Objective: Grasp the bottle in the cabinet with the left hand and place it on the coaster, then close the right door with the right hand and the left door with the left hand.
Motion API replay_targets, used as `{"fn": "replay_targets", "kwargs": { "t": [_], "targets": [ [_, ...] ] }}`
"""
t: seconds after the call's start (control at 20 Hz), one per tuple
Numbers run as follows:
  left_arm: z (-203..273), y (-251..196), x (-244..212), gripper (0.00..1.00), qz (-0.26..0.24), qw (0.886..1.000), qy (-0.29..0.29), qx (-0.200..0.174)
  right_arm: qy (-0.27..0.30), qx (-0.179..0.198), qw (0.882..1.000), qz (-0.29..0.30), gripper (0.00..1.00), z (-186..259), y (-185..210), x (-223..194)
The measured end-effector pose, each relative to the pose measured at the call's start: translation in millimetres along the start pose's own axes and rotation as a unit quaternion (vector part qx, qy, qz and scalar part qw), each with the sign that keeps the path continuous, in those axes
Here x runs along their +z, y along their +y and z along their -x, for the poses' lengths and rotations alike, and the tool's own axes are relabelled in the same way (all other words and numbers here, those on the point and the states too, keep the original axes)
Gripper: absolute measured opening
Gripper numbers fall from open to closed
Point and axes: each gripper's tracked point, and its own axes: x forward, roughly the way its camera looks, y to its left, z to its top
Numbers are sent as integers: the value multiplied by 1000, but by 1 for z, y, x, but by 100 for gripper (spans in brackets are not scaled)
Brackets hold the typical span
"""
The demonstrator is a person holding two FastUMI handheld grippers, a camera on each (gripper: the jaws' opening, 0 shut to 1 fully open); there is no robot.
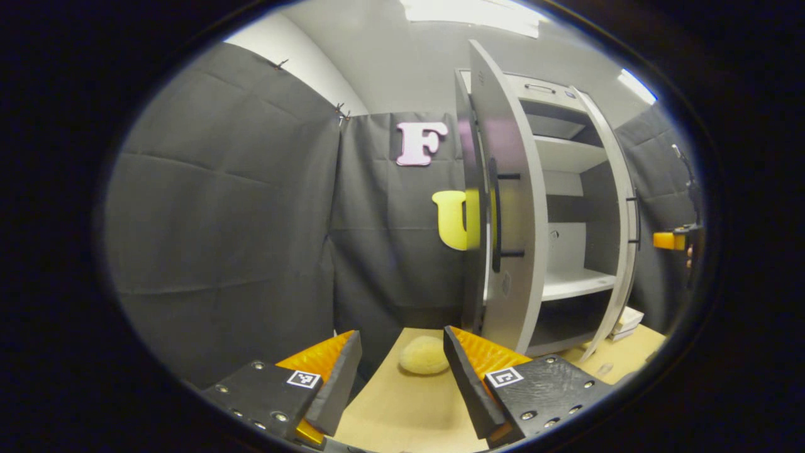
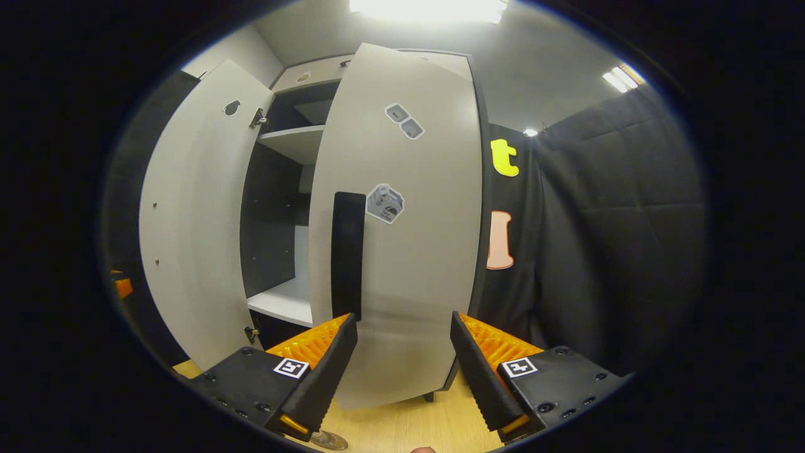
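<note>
Left gripper (image 1: 402,368) hangs low over the table (image 1: 402,415), fingers spread wide, nothing between them. Just past the gap between its fingers, a pale yellow rounded lump (image 1: 424,355) lies on the table; cannot tell what it is. Cabinet (image 1: 566,207) stands ahead and to the right in the left gripper view, both doors open. Left door (image 1: 506,207) is seen nearly edge-on, swung out toward the camera, dark bar handle on its face. Right door (image 1: 622,220) is also ajar, seen thin at the cabinet's far side. Shelves inside are white against dark walls; bottle not visible on any shelf from here, so its place cannot be told. Beyond the right door, at the view's right edge, part of the other gripper shows. A small white stack (image 1: 626,322) sits on the table near the cabinet's base. Right gripper (image 2: 402,358) is held close in front of the right door's outer face, fingers wide apart, gripping nothing, not touching the panel. That door carries a dark vertical handle (image 2: 348,255) and a few stickers (image 2: 385,202). A round clear edge (image 2: 330,440) shows on the table below the right gripper's left finger; whether coaster or bottle cannot be told.
</note>
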Motion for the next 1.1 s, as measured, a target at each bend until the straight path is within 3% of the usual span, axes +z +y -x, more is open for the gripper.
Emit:
{"fn": "replay_targets", "kwargs": {
  "t": [0.5, 1.0, 1.1],
  "targets": [
    [-57, 13, 61, 80, 15, 1000, -5, -16, 44, -17, 999, -1, 95, 27, -18, -53],
    [-85, -39, 87, 80, 14, 997, -23, -67, 55, -32, 998, 23, 95, 49, -39, -65],
    [-89, -44, 86, 81, 6, 998, -23, -62, 58, -36, 998, 19, 95, 54, -47, -68]
  ]
}}
